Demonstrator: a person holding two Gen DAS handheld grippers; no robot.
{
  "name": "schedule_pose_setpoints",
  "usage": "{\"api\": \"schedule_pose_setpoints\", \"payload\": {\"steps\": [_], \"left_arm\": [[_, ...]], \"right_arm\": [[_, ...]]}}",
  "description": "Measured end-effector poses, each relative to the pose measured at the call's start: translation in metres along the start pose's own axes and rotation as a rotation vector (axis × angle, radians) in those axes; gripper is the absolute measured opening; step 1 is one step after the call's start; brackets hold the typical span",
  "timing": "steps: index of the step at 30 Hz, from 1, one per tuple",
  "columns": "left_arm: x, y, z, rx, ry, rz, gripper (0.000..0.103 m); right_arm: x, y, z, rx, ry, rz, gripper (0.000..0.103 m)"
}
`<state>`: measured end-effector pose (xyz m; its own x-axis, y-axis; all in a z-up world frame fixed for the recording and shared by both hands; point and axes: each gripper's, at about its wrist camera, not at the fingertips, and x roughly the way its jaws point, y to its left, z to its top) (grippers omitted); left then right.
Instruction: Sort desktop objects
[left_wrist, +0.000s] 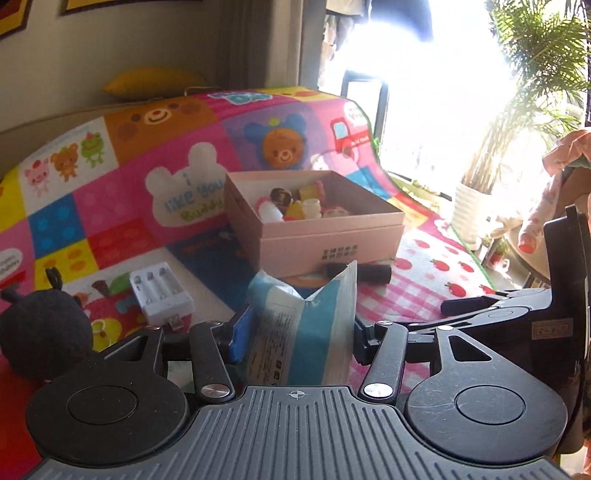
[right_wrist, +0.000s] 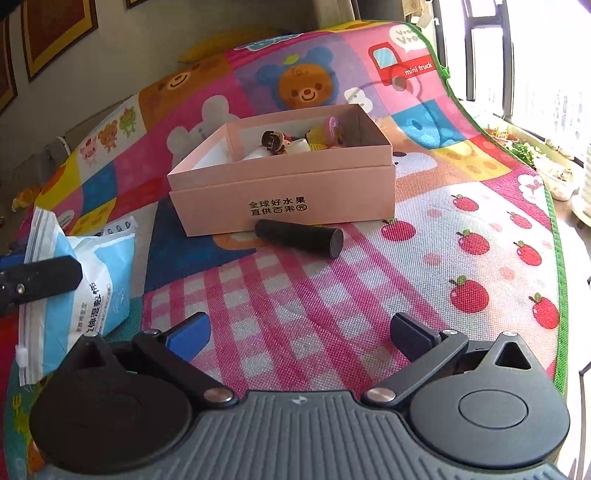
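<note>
My left gripper (left_wrist: 301, 336) is shut on a blue-and-white zip bag (left_wrist: 295, 314), which stands upright between its pads. In the right wrist view the same bag (right_wrist: 99, 280) hangs at the left with a black finger (right_wrist: 40, 280) across it. My right gripper (right_wrist: 299, 332) stands open over the pink checked part of the mat, with nothing between its fingers. A pink cardboard box (right_wrist: 280, 192) holding several small toys (right_wrist: 291, 142) sits ahead. A black cylinder (right_wrist: 299, 236) lies against its front wall. The box (left_wrist: 332, 243) and the cylinder (left_wrist: 373, 273) also show beyond the bag.
A white battery charger (left_wrist: 160, 295) and a black plush toy (left_wrist: 40, 332) lie on the colourful play mat (right_wrist: 480, 258) to the left. A potted plant (left_wrist: 476, 206) stands by the bright window. A person's patterned sleeve (left_wrist: 565, 155) is at the right edge.
</note>
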<state>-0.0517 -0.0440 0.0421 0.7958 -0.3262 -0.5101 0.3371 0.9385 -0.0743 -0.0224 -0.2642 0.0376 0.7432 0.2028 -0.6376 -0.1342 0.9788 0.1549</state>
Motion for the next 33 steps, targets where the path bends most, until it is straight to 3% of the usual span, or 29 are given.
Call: {"api": "schedule_pose_setpoints", "payload": {"steps": [4, 7, 12, 14, 17, 21, 25, 27, 28, 31, 33], "left_arm": [[0.002, 0.014, -0.006, -0.009, 0.015, 0.071, 0.067], [-0.003, 0.027, -0.009, 0.013, -0.01, 0.187, 0.087], [-0.015, 0.051, -0.01, -0.014, -0.027, 0.332, 0.095], [-0.021, 0.057, -0.012, -0.049, -0.012, 0.318, 0.095], [-0.026, 0.055, -0.017, -0.088, 0.025, 0.21, 0.097], [-0.024, 0.033, -0.027, -0.03, 0.056, 0.132, 0.1], [-0.014, 0.023, -0.032, 0.019, 0.078, 0.144, 0.1], [-0.011, 0.024, -0.033, 0.006, 0.08, 0.134, 0.101], [-0.009, 0.025, -0.032, 0.003, 0.081, 0.127, 0.101], [0.0, 0.027, -0.029, -0.006, 0.081, 0.097, 0.101], [0.007, 0.027, -0.026, -0.009, 0.08, 0.073, 0.101]], "right_arm": [[0.002, 0.004, -0.001, -0.024, 0.012, -0.017, 0.103], [0.004, 0.007, 0.0, -0.046, 0.023, -0.026, 0.103], [0.009, 0.016, 0.0, -0.136, 0.062, -0.058, 0.103], [0.009, 0.017, 0.001, -0.142, 0.066, -0.059, 0.103], [0.008, 0.016, 0.004, -0.146, 0.064, -0.042, 0.103], [0.008, 0.023, 0.016, -0.177, -0.041, -0.114, 0.1], [0.022, 0.042, 0.034, -0.397, -0.131, -0.181, 0.08], [0.035, 0.043, 0.039, -0.462, -0.122, -0.197, 0.078], [0.043, 0.04, 0.043, -0.479, -0.092, -0.192, 0.072], [0.052, 0.025, 0.051, -0.419, -0.005, -0.102, 0.046], [0.049, 0.017, 0.054, -0.348, 0.052, -0.043, 0.034]]}}
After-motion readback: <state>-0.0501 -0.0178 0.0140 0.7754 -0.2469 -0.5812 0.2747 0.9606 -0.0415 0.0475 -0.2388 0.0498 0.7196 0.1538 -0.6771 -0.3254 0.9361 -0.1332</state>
